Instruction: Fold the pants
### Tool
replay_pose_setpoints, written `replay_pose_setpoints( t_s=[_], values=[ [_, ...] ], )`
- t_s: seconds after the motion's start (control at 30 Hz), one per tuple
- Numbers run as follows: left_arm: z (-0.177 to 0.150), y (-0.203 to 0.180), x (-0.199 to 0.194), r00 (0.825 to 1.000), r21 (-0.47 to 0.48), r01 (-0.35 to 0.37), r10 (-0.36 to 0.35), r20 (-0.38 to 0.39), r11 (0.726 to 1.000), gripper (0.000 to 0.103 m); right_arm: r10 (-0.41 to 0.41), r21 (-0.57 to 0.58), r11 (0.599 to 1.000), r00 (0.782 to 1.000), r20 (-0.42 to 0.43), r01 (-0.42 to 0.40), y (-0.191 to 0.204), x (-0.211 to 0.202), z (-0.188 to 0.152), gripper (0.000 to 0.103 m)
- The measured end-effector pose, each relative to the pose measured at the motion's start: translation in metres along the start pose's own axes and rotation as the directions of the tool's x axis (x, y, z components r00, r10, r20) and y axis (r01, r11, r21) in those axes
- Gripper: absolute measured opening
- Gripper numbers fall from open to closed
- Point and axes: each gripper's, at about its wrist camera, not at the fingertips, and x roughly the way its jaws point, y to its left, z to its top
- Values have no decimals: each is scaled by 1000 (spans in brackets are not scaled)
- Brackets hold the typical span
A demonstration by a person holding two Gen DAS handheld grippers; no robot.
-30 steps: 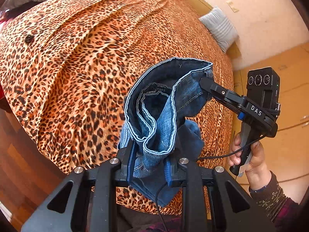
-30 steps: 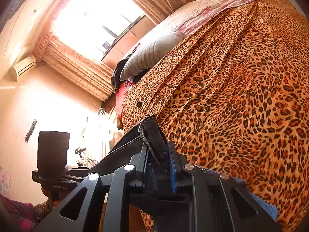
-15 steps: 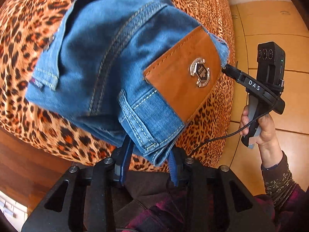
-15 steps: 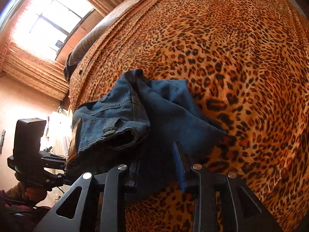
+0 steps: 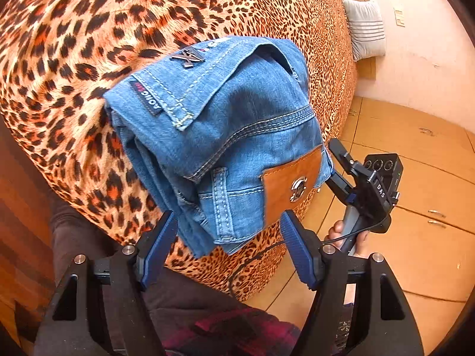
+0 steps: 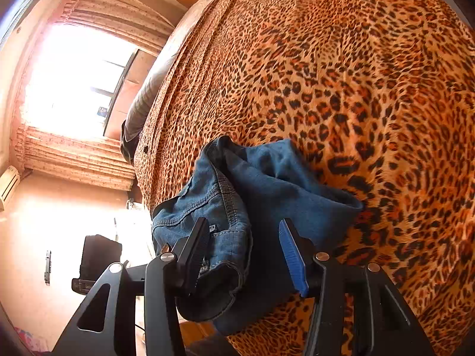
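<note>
Folded jeans [image 5: 225, 136] lie on the leopard bedspread [image 5: 89, 44] near its edge. Your left gripper [image 5: 228, 246] fingers spread wide — holding nothing. Your right gripper [image 6: 243, 255] likewise wide, fingers straddling the denim.

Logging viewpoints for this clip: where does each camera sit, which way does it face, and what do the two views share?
Left wrist: on the left gripper, facing down along open fingers at the folded jeans near the bed's edge; shows the right gripper, its hand and the person's lap.
Right wrist: on the right gripper, facing across the leopard bedspread toward the window; jaws open.
Shared: the jeans, the bedspread.
</note>
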Motion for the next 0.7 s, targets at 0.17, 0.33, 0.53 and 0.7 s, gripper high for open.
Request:
replay_pose_setpoints(
  t_s=[0.17,0.33,0.53,0.7],
  values=[
    [5,-7,19,999,-78,40,-43,-32,996,71,23,65,998,991,-129,-15,3,38,0,53],
    [7,-1,34,998,-179,56,-62,-30,982,71,102,104,991,981,-167,-86,6,50,-6,52],
    [0,-4,34,999,-203,-36,35,-6,978,34,34,-32,999,987,-157,-40,22,57,-7,16],
    [-23,-22,48,993,-173,-68,49,-108,983,22,60,-189,979,992,-111,-80,62,18,-6,12]
  ],
)
